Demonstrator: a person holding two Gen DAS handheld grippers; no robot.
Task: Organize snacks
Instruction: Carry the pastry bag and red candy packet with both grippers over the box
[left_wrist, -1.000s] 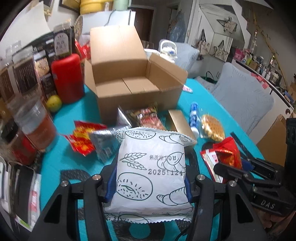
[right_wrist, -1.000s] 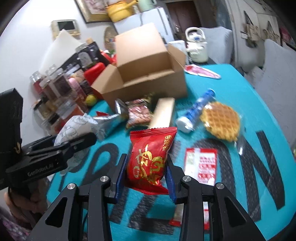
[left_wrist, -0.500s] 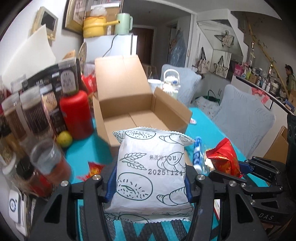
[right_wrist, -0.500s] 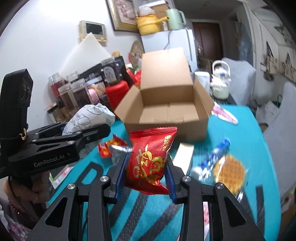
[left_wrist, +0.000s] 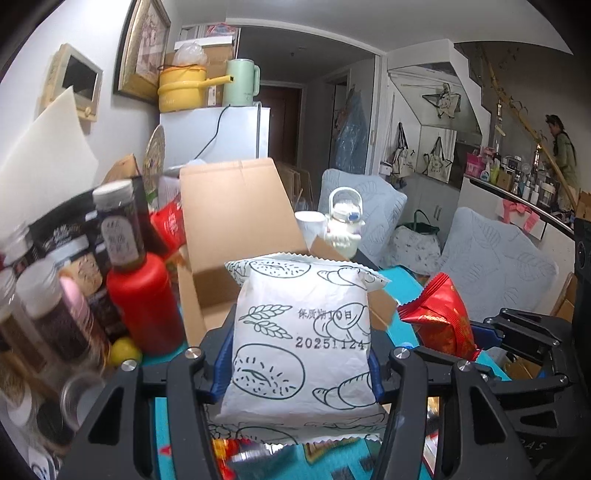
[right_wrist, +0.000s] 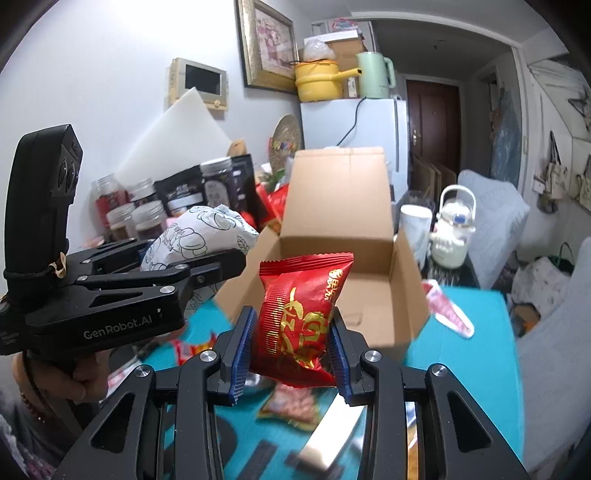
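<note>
White and printed with line drawings of bread, the bag (left_wrist: 301, 339) sits clamped between the blue pads of the left hand-held gripper (left_wrist: 298, 360), its jaws closed only as far as the bag's width allows. It is held upright, above the tabletop (left_wrist: 400, 280), just in front of the box (left_wrist: 236, 221). From the right wrist view the same bag (right_wrist: 201, 234) shows at the left, gripped in the left hand-held gripper (right_wrist: 207, 262), level with the box's near left flap.

The right hand-held gripper (right_wrist: 291, 338) is closed on a red packet (right_wrist: 303, 317) with gold characters, pads pressing both its sides. The packet stands upright in the air, before the open mouth of the box (right_wrist: 340, 206). In the left wrist view this red packet (left_wrist: 439, 317) appears at the right, held by the right hand-held gripper (left_wrist: 487, 332).

The cardboard box is open, its rear flap standing up, its inside bare as far as can be seen. Left of it stand a red bottle (left_wrist: 142, 295), several jars (left_wrist: 40, 302) and a yellow fruit (left_wrist: 125, 350). More snacks lie blurred on the teal tabletop (right_wrist: 476, 354) under the grippers: a pink wrapper (right_wrist: 448, 312) right of the box and a gold bar (right_wrist: 332, 424) near the lower edge. A white kettle (right_wrist: 452, 229) stands behind the box to the right. A hand (right_wrist: 74, 373) holds the left gripper's handle.
</note>
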